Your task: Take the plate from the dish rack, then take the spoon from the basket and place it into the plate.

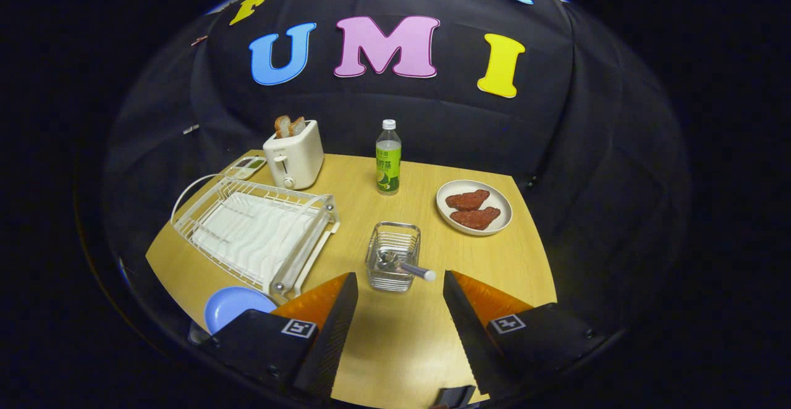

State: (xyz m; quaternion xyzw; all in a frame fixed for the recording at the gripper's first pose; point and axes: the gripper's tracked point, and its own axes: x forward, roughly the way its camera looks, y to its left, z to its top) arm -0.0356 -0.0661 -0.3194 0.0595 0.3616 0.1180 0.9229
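With the blue plate (pixel 236 307) already on the tabletop (pixel 395 335) at the gripper's (pixel 400 305) nine o'clock, its empty fingers spread, the spoon (pixel 405 265) in the basket (pixel 393 256) at twelve o'clock appears next, calling for a forward reach.

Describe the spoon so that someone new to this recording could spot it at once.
On the wooden table, just ahead of the open tongs, stands a small wire basket, nearer than the green-labelled bottle. The spoon lies inside it, its handle poking over the rim toward the tongs: the only thing in that basket.
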